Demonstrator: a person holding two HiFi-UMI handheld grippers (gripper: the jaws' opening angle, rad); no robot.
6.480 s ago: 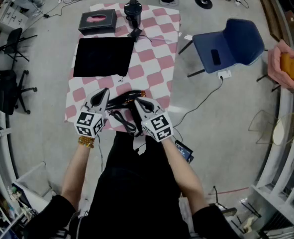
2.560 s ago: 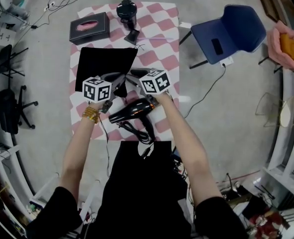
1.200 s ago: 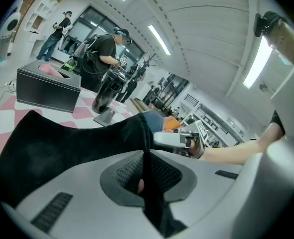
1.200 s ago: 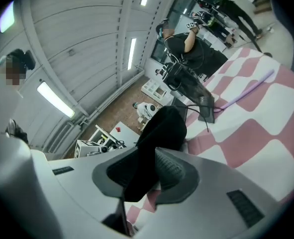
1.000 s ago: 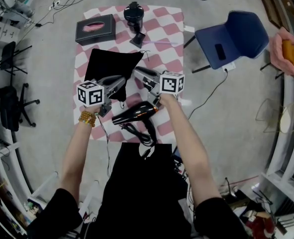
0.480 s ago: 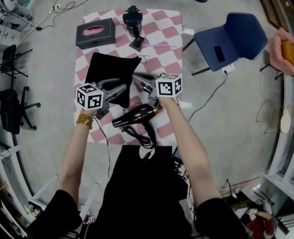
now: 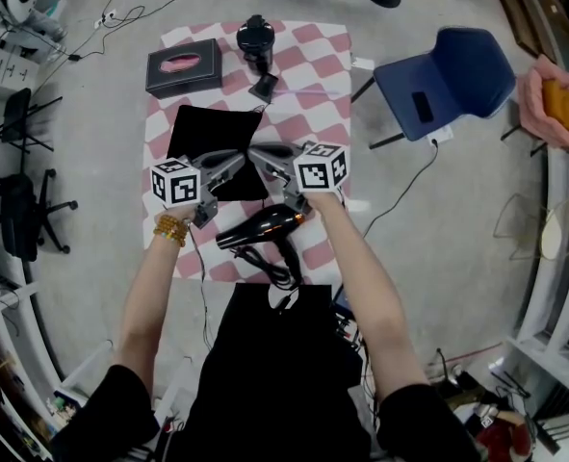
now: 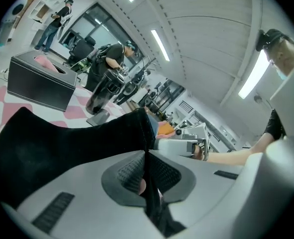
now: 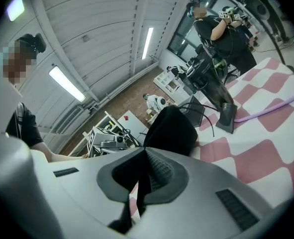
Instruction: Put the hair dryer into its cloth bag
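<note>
Two grippers: the left gripper (image 7: 234, 159) and the right gripper (image 7: 263, 152) meet almost tip to tip above the checkered table (image 7: 318, 75), each pinching the near edge of the cloth bag (image 7: 212, 128).
Left gripper jaws: they have just been closing and now stand nearly together, with a fold of the black cloth caught between the pads.
Right gripper jaws: pressed together on a thin fold of the same fabric.
Cloth bag: black, raised at its near edge, the rest lying flat toward the far half of the table.
Hair dryer: the hair dryer (image 7: 260, 227) lies on the table outside the bag, nearer the person than the grippers, with its cord (image 7: 265, 258) looped just beside it.
Around: a tissue box (image 7: 184, 61) sits at the far left corner. A black device (image 7: 256, 37) stands on a base at the far edge, perhaps some small appliance. A blue chair (image 7: 452, 75) is on the floor to the right.
In the way: the marker cubes (image 7: 176, 183) and gripper bodies cover the pinched edge in the head view.
Head view only: the hair dryer, cord and chair.
Gripper views only: the pads on the cloth, a purple strip (image 9: 266, 108) on the table, and a person (image 8: 114, 59) beyond it.
</note>
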